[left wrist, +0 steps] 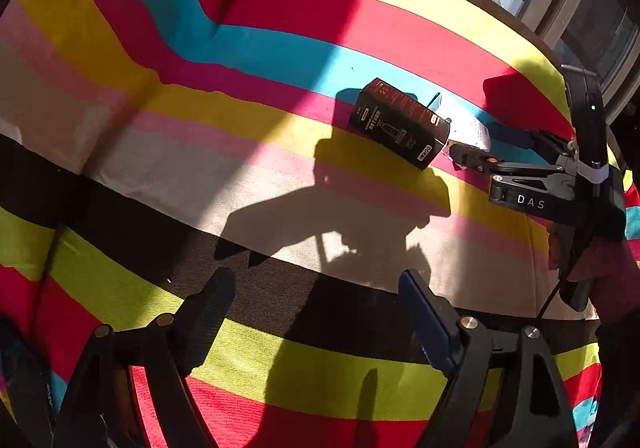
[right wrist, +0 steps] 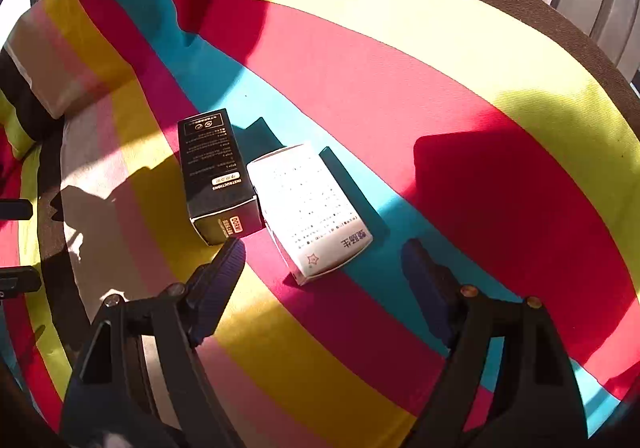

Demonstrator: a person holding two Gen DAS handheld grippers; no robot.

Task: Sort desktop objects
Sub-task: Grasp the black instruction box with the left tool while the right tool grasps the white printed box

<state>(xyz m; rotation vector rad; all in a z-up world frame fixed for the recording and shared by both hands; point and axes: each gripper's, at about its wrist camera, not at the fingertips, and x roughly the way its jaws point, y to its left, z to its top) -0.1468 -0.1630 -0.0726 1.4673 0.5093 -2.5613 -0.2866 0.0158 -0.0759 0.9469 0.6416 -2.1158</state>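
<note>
Two cartons lie side by side on the worktop under its rainbow-striped cloth [right wrist: 400, 59]: a black rectangular cardboard box with white print [right wrist: 218, 175] and, touching its corner at about four o'clock from it, a white flat cardboard box with rows of small print [right wrist: 310, 207]. They look grouped there so each can be picked off in turn. The right claw [right wrist: 324, 260] is released, its jaws spread wide and low over the cloth, aimed toward twelve o'clock with the white box lying between the fingertips, which to my eye means a grasp is being lined up. The left claw [left wrist: 316, 288] hangs released and empty over bare stripes, well apart from both boxes.
</note>
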